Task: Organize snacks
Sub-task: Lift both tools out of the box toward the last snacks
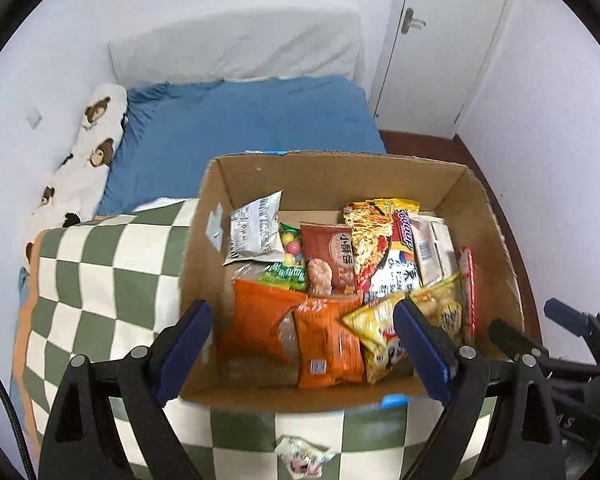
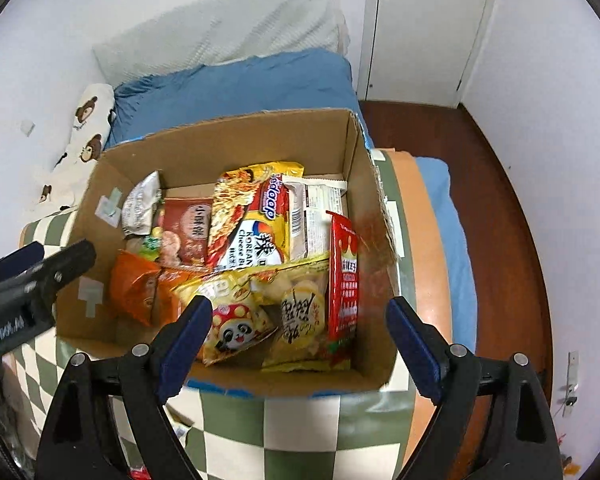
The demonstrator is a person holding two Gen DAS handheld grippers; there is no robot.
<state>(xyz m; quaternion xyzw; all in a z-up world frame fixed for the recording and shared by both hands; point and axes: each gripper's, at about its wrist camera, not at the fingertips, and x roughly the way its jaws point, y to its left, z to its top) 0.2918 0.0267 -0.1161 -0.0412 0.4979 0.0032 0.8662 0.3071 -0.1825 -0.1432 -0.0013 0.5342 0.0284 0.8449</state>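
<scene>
A cardboard box sits on a green and cream checkered blanket and holds several snack packets: orange packets, a yellow noodle pack, a silver packet and a red packet. The box also shows in the right wrist view. My left gripper is open and empty above the box's near edge. My right gripper is open and empty above the box's near right part, over a yellow panda packet. One small snack packet lies on the blanket in front of the box.
The blanket lies on a bed with a blue sheet and a bear-print pillow by the left wall. A white door and brown wooden floor are to the right. The other gripper shows at each view's side.
</scene>
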